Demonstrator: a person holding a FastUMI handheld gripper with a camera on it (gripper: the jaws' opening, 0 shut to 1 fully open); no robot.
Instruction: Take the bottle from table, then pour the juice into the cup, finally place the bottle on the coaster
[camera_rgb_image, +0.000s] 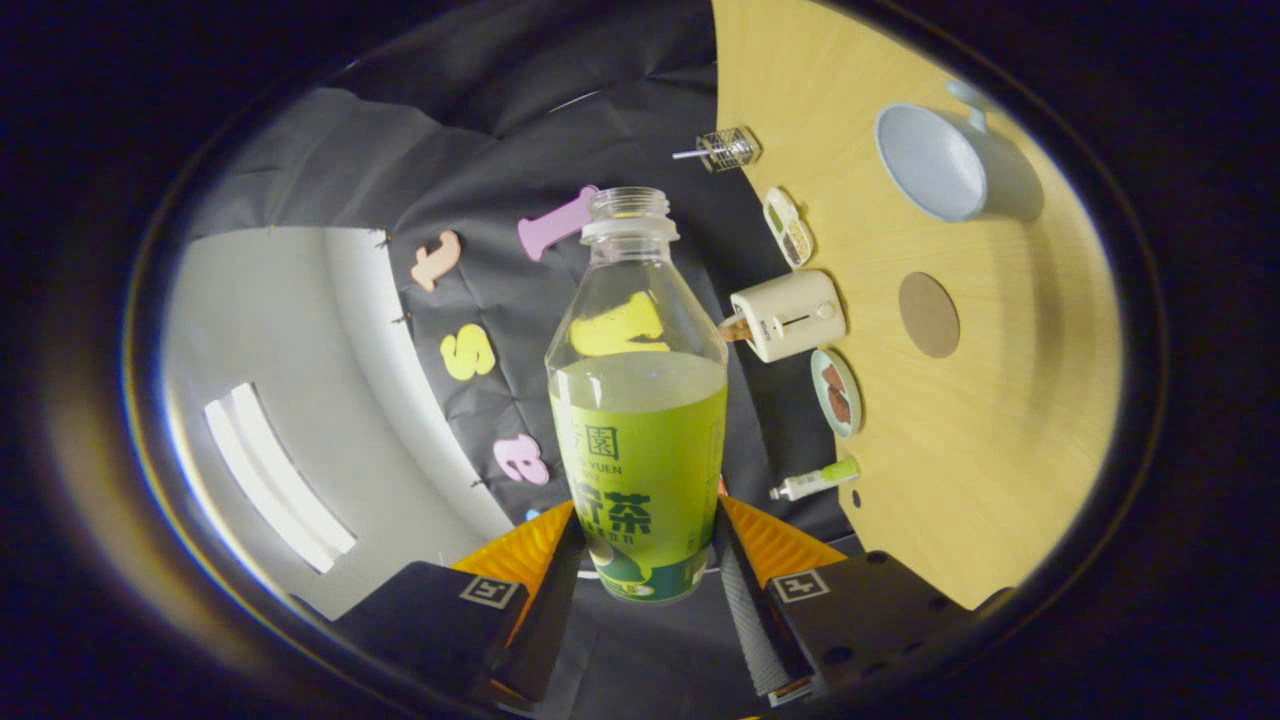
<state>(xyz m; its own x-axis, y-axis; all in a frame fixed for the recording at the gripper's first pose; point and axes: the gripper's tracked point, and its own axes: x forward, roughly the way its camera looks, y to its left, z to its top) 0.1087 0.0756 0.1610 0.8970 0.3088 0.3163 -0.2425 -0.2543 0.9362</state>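
Bottle (638, 400) pinched between the fingers (752, 600), uncapped, lifted off the table (1000, 480). Cup (945, 165) at two o'clock, probably still empty. Next: swing over, tip. Coaster (928, 315) waits nearer.

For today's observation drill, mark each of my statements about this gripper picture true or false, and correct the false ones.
1. The tongs are shut on the bottle. True.
2. The bottle has its cap on. False: its neck is open, no cap.
3. The cup is full of juice. False: it looks empty; the juice is in the bottle, which is over half full.
4. The round coaster on the table is bare. True.
5. The toaster stands on the coaster. False: it sits beside it, apart, near the table's edge.
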